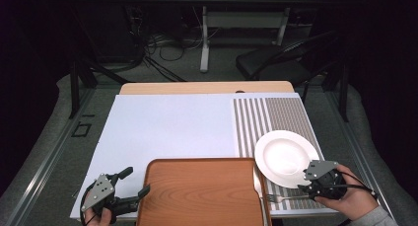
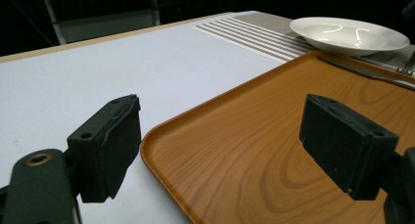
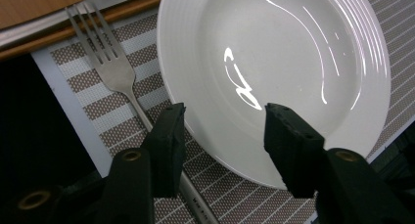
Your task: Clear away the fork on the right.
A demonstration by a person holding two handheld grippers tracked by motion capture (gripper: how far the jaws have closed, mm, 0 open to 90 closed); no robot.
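Observation:
A white plate (image 1: 283,154) (image 3: 274,53) lies on the striped placemat (image 1: 276,112) at the right. My right gripper (image 1: 309,180) (image 3: 222,131) hovers at the plate's near rim. Its jaws straddle that rim with a gap on each side, one over the mat, one over the plate's bowl. A fork (image 1: 283,198) (image 3: 110,62) lies just beside the plate, its handle passing under the left jaw. My left gripper (image 1: 137,181) (image 2: 220,136) stands open across the near left corner of the wooden tray (image 1: 202,196) (image 2: 254,136), holding nothing.
A knife (image 1: 257,184) (image 2: 362,72) rests along the tray's right edge, between tray and plate. A white mat (image 1: 167,127) covers the table's left and middle. A dark chair (image 1: 281,63) and a table frame stand beyond the far edge.

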